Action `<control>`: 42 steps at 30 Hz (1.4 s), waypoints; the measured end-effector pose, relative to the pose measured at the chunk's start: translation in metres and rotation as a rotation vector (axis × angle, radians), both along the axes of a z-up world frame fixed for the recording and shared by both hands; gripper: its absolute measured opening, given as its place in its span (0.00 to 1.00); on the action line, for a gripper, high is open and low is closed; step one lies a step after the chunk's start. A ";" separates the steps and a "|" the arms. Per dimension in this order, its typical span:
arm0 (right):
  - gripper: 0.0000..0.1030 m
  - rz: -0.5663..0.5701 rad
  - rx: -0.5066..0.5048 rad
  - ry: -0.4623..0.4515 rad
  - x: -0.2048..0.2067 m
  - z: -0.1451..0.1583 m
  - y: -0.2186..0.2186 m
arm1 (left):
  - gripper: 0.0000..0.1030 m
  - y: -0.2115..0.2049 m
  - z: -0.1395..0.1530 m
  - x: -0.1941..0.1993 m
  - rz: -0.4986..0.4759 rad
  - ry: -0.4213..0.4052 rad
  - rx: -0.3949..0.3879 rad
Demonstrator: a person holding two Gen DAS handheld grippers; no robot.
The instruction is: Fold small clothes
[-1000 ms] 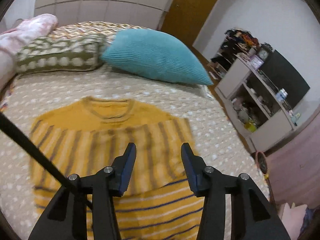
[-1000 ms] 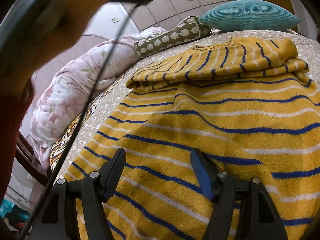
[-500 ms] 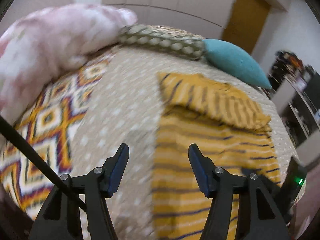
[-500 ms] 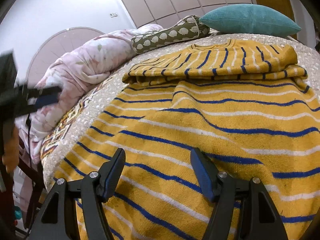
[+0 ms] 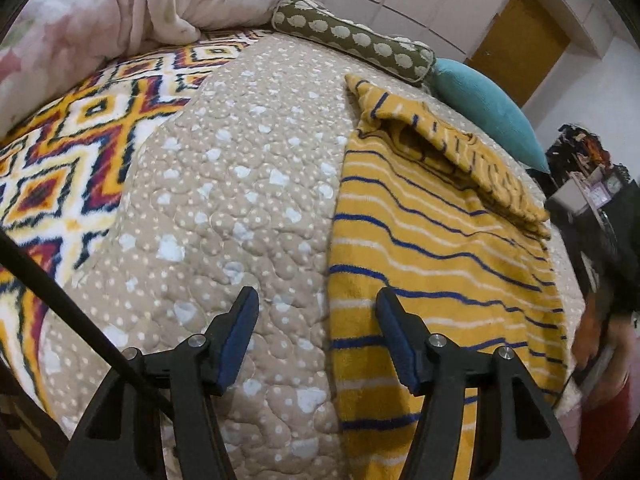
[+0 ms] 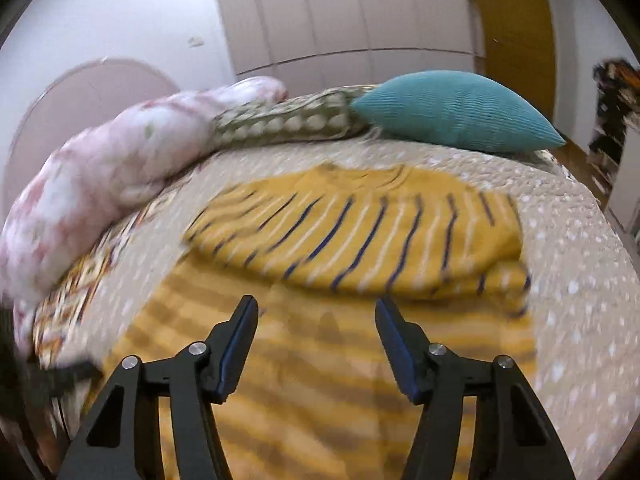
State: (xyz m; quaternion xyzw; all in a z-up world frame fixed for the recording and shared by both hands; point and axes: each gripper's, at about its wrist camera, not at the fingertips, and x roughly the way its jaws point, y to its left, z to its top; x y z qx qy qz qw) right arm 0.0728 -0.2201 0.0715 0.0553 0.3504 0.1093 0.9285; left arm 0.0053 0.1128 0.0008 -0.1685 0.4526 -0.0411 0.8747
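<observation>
A mustard-yellow knitted sweater with blue and white stripes (image 5: 432, 248) lies on the beige dotted quilted bed (image 5: 240, 184), its top part folded down. The left hand-held gripper (image 5: 316, 312) hangs spread wide over the sweater's left edge, holding nothing; the right hand-held gripper (image 6: 316, 316) hovers equally agape and empty above its lower half.

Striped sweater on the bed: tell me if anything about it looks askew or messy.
Nothing stands out. The striped sweater lies flat on the quilt, top part folded down fairly evenly. Both grippers are open and off it.
</observation>
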 end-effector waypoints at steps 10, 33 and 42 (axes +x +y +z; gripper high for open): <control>0.32 -0.250 0.091 0.192 0.053 -0.039 -0.091 | 0.76 -0.017 -0.003 0.006 -0.062 0.007 0.064; 0.56 0.112 0.648 0.292 -0.173 -0.086 -0.087 | 0.36 -0.036 -0.020 -0.043 -0.200 0.114 -0.485; 0.56 0.121 0.722 0.317 -0.188 -0.103 -0.073 | 0.37 -0.040 -0.017 -0.050 -0.205 0.128 -0.464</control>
